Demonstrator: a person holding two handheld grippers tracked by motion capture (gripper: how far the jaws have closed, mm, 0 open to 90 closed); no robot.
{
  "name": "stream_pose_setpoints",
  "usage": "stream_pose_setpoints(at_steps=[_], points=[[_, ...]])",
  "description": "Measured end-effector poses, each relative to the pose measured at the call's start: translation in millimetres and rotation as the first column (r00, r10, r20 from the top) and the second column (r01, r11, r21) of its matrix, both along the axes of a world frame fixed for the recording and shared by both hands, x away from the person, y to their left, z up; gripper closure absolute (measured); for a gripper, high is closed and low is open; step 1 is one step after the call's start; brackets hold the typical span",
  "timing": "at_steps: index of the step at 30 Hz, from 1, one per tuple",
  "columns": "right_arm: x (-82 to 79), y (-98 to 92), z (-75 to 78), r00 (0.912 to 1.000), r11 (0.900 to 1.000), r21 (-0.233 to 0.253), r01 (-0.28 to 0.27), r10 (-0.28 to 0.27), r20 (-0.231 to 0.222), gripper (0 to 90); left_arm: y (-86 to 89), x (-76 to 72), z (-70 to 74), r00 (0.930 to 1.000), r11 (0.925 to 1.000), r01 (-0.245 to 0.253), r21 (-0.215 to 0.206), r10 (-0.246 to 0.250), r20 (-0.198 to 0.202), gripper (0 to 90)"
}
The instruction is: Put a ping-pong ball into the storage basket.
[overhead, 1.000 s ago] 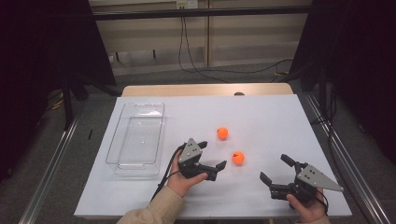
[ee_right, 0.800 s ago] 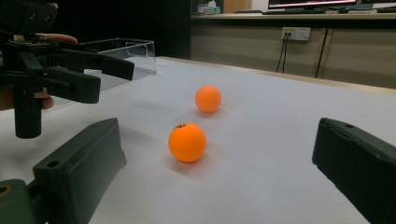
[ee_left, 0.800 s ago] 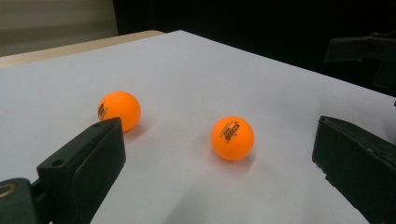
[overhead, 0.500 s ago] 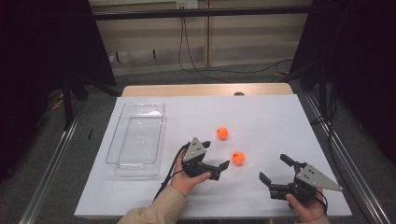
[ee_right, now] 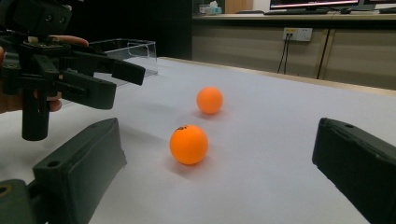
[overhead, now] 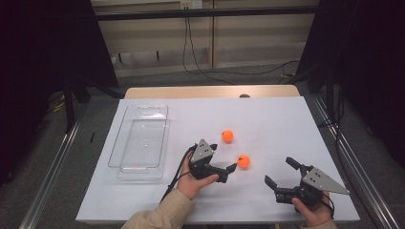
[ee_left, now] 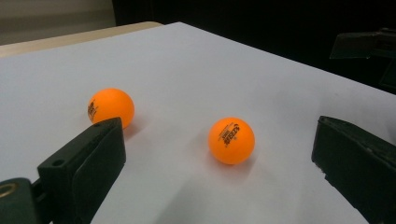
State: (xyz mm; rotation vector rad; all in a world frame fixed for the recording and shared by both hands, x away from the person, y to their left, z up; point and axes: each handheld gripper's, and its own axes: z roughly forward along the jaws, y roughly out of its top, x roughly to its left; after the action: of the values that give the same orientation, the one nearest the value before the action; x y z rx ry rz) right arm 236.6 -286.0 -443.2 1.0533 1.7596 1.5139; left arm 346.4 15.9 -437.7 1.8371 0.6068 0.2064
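Two orange balls lie on the white sheet. The nearer ball [overhead: 243, 161] rests just right of my left gripper [overhead: 223, 157], which is open and points at it; in the left gripper view this ball [ee_left: 231, 140] lies between and ahead of the jaws, untouched. The farther ball [overhead: 228, 136] lies behind it, and appears beside the left jaw as well [ee_left: 111, 107]. My right gripper [overhead: 279, 171] stands open near the front right edge, facing both balls [ee_right: 188, 143] [ee_right: 209, 100], with nothing in it.
A clear plastic tray [overhead: 138, 168] stands empty on the left of the sheet, also seen past my left gripper [ee_right: 70, 74] as a clear box [ee_right: 123, 46]. The white sheet [overhead: 267, 119] covers the table up to a wooden back edge [overhead: 210, 91]. Metal rails flank both sides.
My left gripper has crept slightly forward and right toward the nearer ball. The balls and my right gripper have stayed where they were.
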Motion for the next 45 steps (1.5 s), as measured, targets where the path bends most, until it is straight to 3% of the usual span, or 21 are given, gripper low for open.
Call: stream_pose_setpoints(at_steps=[21,45], points=[[0.7,1.0,0.1,1.0000,1.000,0.002,-0.005,0.005,-0.001,1.1,-8.6,6.9,0.6,0.9998,0.9997,0.005,0.025,-0.004,-0.019,2.7],[1.8,1.8,-0.1,1.0000,1.000,0.001,-0.007,0.007,0.000,1.3,-17.2,10.4,-0.3,0.9991,0.9966,0.010,0.082,-0.006,-0.041,2.7]])
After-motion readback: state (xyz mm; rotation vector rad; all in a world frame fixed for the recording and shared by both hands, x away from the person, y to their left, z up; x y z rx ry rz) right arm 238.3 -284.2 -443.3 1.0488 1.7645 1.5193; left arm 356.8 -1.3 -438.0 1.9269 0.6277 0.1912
